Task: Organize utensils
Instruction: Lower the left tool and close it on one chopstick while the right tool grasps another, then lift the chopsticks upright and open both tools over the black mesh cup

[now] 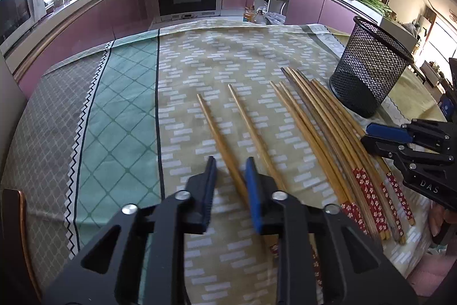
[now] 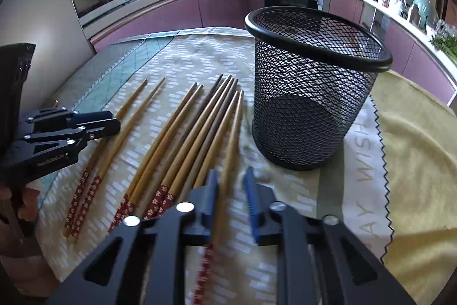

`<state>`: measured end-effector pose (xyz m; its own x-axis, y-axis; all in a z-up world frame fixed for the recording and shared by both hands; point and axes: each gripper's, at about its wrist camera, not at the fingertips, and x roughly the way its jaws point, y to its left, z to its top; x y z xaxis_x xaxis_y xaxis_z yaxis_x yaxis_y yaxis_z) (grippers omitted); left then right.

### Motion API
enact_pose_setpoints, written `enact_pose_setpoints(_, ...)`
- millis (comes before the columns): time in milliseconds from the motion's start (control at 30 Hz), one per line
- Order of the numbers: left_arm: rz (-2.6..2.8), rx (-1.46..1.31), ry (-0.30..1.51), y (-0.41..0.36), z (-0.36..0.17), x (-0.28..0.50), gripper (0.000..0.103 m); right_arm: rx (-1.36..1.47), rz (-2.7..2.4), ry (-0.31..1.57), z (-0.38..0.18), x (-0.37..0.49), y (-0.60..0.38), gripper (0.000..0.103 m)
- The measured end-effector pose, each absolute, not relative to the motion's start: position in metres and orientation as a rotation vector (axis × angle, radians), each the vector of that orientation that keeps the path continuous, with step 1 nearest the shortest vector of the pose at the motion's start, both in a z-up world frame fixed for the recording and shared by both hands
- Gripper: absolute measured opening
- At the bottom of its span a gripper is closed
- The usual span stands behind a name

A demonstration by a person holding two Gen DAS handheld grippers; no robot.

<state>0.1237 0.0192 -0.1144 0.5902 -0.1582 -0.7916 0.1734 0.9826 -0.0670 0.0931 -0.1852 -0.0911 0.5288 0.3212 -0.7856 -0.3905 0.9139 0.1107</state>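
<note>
Chopsticks (image 1: pixel 322 139) lie side by side on the cloth-covered desk (image 1: pixel 200 53), tips pointing away and red patterned ends nearest the person; none is yet in the black mesh cup (image 2: pixel 308 93), which stands upright just right of the row. The step in hand appears to be the first pickup, made with both hands at once. The left tool (image 1: pixel 231 162) points steeply down astride the leftmost chopstick (image 1: pixel 217 130), its jaws drawn near together but with a narrow gap showing, so the pads are not seen to clamp. The right tool (image 2: pixel 231 176) stands likewise over the rightmost chopstick (image 2: pixel 234 130), nearest the cup, with the same small gap. The next move probably calls for pinching each stick firmly, lifting it clear of its neighbours, tipping it upright and lowering it through the cup's rim. Neighbouring sticks lie very close on the right, so a stray one may be dragged. Open cloth lies to the left and beyond; the cup's wall bounds the right.
</note>
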Motion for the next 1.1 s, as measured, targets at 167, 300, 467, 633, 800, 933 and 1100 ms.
enact_pose_setpoints(167, -0.196, -0.017, 0.912, 0.019, -0.113, 0.121, 0.010, -0.025, 0.444, 0.933, -0.089, 0.095, -0.194, 0.006)
enact_pose_setpoints(300, -0.213, -0.029, 0.894, 0.018, -0.105, 0.113, 0.008, 0.013, 0.474, 0.911, -0.079, 0.088, -0.204, 0.006)
enact_pose_setpoints(467, -0.263, -0.028, 0.842, 0.012, -0.082, 0.101, 0.008, 0.031, 0.516, 0.846, -0.057, 0.076, -0.213, 0.006)
enact_pose_setpoints(633, -0.357, -0.044, 0.764, 0.002, -0.045, 0.086, 0.008, 0.084, 0.563, 0.770, -0.028, 0.066, -0.227, 0.006)
enact_pose_setpoints(800, -0.442, -0.072, 0.682, -0.006, -0.009, 0.072, 0.008, 0.113, 0.590, 0.688, -0.003, 0.059, -0.238, 0.006)
enact_pose_setpoints(933, -0.496, -0.099, 0.615, -0.010, 0.019, 0.066, 0.008, 0.119, 0.589, 0.621, 0.015, 0.055, -0.243, 0.006)
enact_pose_setpoints(1100, -0.548, -0.127, 0.529, -0.020, 0.056, 0.072, 0.008, 0.135, 0.567, 0.526, 0.041, 0.063, -0.257, 0.006)
